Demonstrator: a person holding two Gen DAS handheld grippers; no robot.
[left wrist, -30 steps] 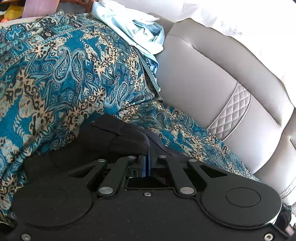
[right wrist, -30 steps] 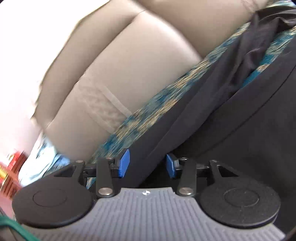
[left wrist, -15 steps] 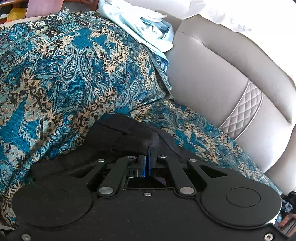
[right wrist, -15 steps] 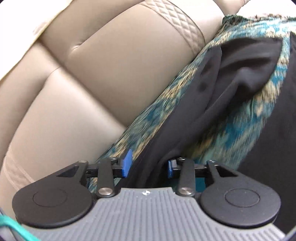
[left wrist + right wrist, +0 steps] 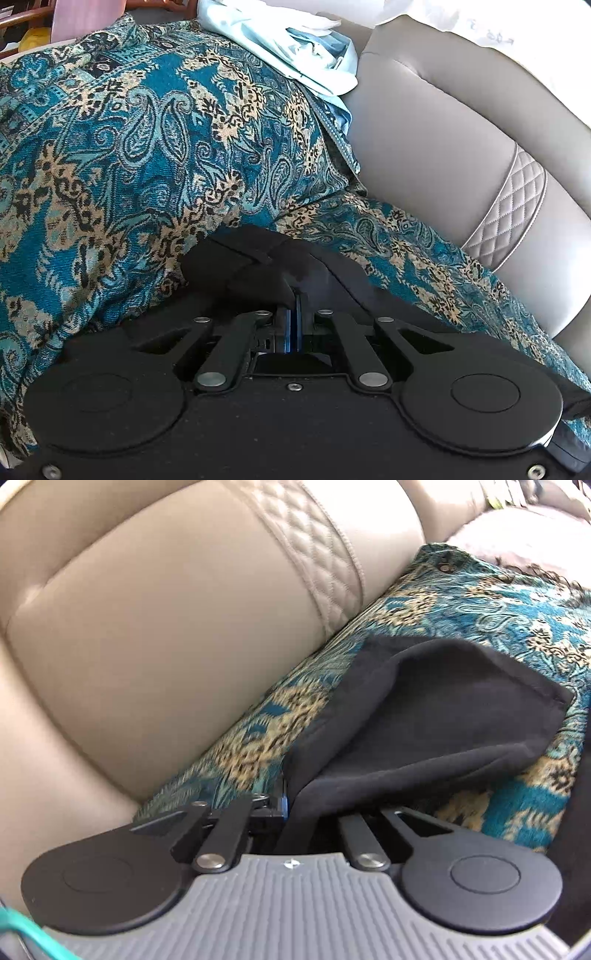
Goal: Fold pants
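Note:
The black pants [image 5: 258,266] lie on a teal paisley throw [image 5: 122,158] spread over a beige sofa. My left gripper [image 5: 293,317] is shut on a bunched black fold of the pants, which drapes over its fingers. In the right wrist view my right gripper [image 5: 295,805] is shut on another edge of the pants [image 5: 424,720]; the cloth hangs from the jaws and stretches away to the right, over the throw [image 5: 498,609]. The right fingertip is hidden under the cloth.
The beige leather sofa back [image 5: 461,140] with a quilted strip rises to the right, and it also shows in the right wrist view [image 5: 166,627]. A pale blue garment [image 5: 295,48] lies at the top of the throw. Wooden furniture [image 5: 29,18] stands far left.
My right gripper has closed on the pants edge; its jaws were apart before. It has swung right along the sofa back. My left gripper stays shut and has shifted slightly with its fold.

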